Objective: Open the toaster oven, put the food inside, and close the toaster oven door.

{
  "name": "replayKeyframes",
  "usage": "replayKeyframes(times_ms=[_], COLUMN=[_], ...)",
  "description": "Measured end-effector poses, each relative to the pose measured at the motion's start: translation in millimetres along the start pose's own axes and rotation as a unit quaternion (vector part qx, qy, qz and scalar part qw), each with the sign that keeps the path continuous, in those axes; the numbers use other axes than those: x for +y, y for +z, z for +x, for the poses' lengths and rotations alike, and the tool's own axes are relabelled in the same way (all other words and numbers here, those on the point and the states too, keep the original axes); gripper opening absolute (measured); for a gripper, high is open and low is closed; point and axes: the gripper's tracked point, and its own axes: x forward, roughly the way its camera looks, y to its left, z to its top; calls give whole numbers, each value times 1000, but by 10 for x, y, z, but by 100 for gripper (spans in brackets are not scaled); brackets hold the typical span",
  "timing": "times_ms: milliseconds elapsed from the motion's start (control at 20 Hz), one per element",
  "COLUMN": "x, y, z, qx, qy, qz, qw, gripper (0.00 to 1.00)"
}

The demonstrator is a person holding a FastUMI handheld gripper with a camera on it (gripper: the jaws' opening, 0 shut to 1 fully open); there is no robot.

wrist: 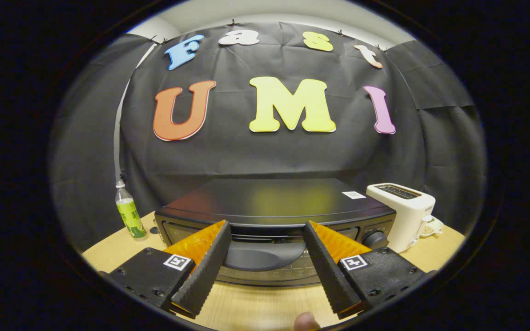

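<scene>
A black toaster oven [274, 200] stands on the wooden table right in front of me, seen from slightly above. Its curved dark door handle [265, 255] lies between my two fingers, a little below their tips. My gripper [266, 226] is open, and the fingers [210, 257] flank the handle without pressing on it. The fingertips reach the top edge of the oven's front. A round knob [375, 239] sits at the right end of the front panel. I cannot tell whether the door is fully closed.
A white slot toaster [405, 214] stands just right of the oven. A clear bottle with a green label [129, 211] stands on the left of the light wooden table [256, 308]. A person's fingertip [306, 322] shows below the fingers.
</scene>
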Motion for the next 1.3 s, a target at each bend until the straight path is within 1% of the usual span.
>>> replayKeyframes(times_ms=[100, 300, 550, 650, 750, 900, 1000, 1050, 1150, 1300], x=[-4, -2, 9, 8, 7, -19, -82, -70, -85, -91], y=[-8, -74, -256, -348, -484, -590, -738, -718, -794, -1027], z=[-28, -183, -550, -702, -839, -963, -1040, -1053, -1077, -1177], qx=[1, 16, 72, 90, 122, 147, 165, 161, 182, 232], qy=[2, 2, 2, 12, 29, 55, 51, 54, 61, 65], qz=[9, -1, -20, -24, -33, -66, -55, -47, -40, -23], qw=[1000, 1000, 997, 996, 992, 985, 983, 984, 981, 970], gripper=[100, 100, 100, 100, 100, 97, 96, 95, 95, 95])
